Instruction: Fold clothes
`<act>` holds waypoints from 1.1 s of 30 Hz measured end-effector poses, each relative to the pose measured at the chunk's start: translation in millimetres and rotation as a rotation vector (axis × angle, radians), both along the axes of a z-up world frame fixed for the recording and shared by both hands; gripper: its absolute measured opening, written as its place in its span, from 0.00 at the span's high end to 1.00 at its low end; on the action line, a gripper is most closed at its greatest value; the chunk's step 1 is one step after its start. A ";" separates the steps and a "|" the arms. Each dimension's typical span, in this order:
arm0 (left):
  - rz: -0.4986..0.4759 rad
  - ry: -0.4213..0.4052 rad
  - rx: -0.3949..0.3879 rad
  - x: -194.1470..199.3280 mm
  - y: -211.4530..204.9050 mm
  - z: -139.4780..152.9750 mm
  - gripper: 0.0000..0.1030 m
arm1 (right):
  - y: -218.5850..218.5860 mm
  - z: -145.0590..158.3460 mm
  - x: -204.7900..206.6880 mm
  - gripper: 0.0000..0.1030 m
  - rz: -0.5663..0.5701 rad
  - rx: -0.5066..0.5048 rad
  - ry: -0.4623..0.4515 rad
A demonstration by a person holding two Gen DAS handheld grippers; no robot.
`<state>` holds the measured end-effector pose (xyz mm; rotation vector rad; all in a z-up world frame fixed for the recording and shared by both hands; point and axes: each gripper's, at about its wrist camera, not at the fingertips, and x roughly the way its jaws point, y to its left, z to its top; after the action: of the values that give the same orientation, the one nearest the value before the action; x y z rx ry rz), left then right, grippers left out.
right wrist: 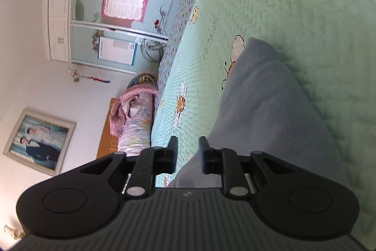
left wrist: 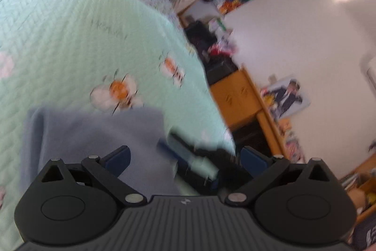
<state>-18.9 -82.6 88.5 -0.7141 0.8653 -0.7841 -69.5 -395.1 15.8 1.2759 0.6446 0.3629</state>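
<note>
Nearest in the left wrist view, the left claw (left wrist: 185,157) stands spread wide with nothing between its blue pads, poised over the near edge of the blue-grey garment (left wrist: 98,138); the dark blurred shape just past its jaws is probably the other tool, though the smear makes that uncertain. In the right wrist view, the right claw (right wrist: 188,152) is parted by a narrow gap and grips nothing, the garment's near corner lying below and just beyond its fingers. The cloth itself lies flat as a folded rectangle on the green quilted bed cover (right wrist: 305,4), covering part of a printed bee. Farther off are a rolled pink blanket (right wrist: 134,109) and wardrobe doors. Both claws released suggests a fold has been laid down; the next move likely calls for gripping an edge afresh for another fold.
</note>
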 end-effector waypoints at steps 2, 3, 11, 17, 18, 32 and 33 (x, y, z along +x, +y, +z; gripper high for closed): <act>0.054 0.055 -0.007 22.7 -0.5 -14.9 0.00 | 6.7 -6.4 -4.4 0.76 0.006 0.024 0.004; 0.096 0.084 0.044 30.4 2.3 -27.2 0.00 | 12.1 -10.7 -5.1 0.75 0.019 0.035 0.007; 0.114 0.093 0.047 34.1 27.9 -70.9 0.14 | 48.9 -30.0 -7.2 1.00 0.116 -0.217 -0.017; 0.084 0.104 -0.036 37.6 42.4 -79.1 0.14 | 71.0 4.2 -14.8 0.84 0.207 -0.164 -0.136; 0.082 0.110 -0.056 37.3 44.8 -81.0 0.14 | 79.9 4.6 -15.7 0.80 0.244 -0.138 -0.149; 0.119 0.230 -0.264 26.7 80.2 -105.4 0.38 | 124.5 -38.6 -32.9 0.98 0.363 -0.295 -0.245; 0.137 0.250 -0.288 23.5 85.1 -107.9 0.39 | 124.9 -38.7 -32.4 0.98 0.365 -0.297 -0.250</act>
<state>4.7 2.5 -19.4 -1.1329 0.9258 -0.7119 -102.0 -270.2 -22.9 0.8116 0.6882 0.6889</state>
